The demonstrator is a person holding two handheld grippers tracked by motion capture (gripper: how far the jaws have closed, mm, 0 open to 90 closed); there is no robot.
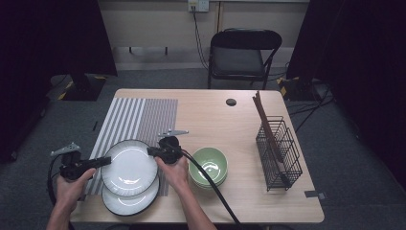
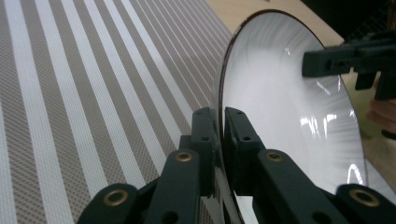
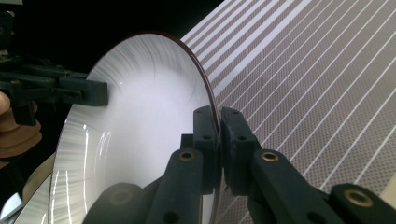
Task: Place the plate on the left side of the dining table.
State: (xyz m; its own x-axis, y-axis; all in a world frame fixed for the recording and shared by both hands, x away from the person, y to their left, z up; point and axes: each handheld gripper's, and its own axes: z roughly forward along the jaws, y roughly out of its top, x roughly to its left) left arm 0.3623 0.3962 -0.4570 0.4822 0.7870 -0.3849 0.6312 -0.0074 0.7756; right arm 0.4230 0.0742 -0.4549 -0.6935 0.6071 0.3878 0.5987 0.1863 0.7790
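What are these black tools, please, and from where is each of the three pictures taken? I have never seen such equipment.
A person sits at a wooden table and holds a hand tool with two black jaws in each hand. The high view looks down from above. Each of the other two pictures comes from a small camera on one tool, looking along its jaws. The left gripper and the right gripper each pinch an opposite rim of the same white plate, and both are shut on it. A second plate lies underneath, partly on a striped placemat. To the right are stacked green bowls and a black wire rack holding brown sticks, perhaps chopsticks.
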